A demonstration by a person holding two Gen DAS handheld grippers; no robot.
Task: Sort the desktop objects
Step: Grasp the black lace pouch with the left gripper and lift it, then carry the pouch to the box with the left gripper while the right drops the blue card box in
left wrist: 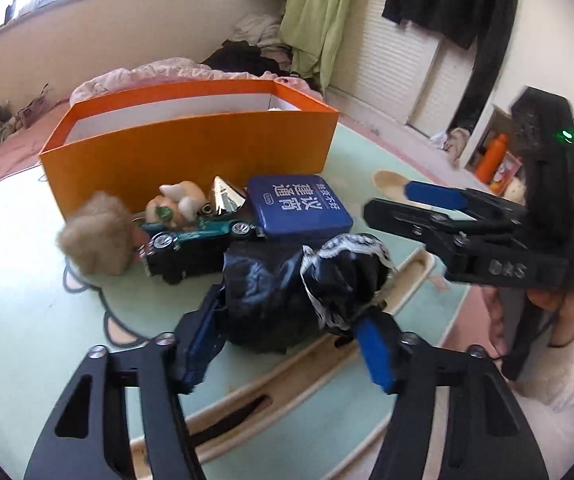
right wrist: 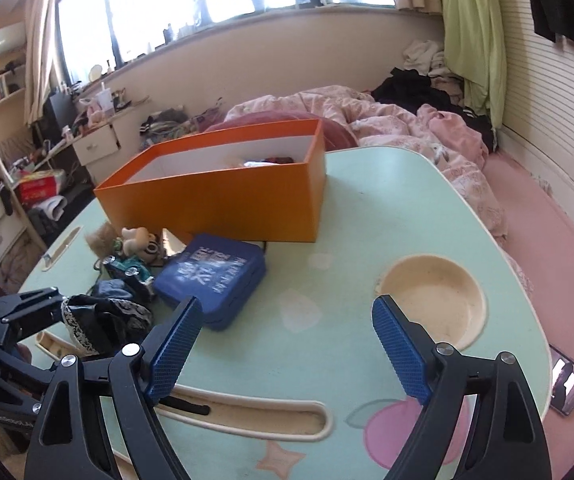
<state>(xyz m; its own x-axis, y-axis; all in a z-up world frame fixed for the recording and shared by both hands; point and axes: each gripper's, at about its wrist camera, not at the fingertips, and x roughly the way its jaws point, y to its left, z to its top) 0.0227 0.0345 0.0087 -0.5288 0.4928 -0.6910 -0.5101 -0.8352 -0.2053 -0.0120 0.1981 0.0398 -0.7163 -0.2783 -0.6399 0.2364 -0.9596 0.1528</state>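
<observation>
My left gripper (left wrist: pixel 287 344) is shut on a black cloth bundle with white lace trim (left wrist: pixel 307 288), held just above the mint-green table (left wrist: pixel 27 300). The bundle also shows in the right wrist view (right wrist: pixel 103 320). Behind it lie a blue tin (left wrist: pixel 299 208), a teal toy car (left wrist: pixel 203 232), a small figurine (left wrist: pixel 175 200), a silver cone (left wrist: pixel 227 196) and a fluffy brown ball (left wrist: pixel 95 236). An open orange box (left wrist: pixel 191 152) stands behind them. My right gripper (right wrist: pixel 287 344) is open and empty over the table, right of the blue tin (right wrist: pixel 215 280).
The table has a round cream recess (right wrist: pixel 435 300) at right and a long cream groove (right wrist: pixel 255 416) near the front edge. A phone (right wrist: pixel 567 384) lies past the table's right edge. A bed with pink bedding (right wrist: pixel 407 124) lies behind the table.
</observation>
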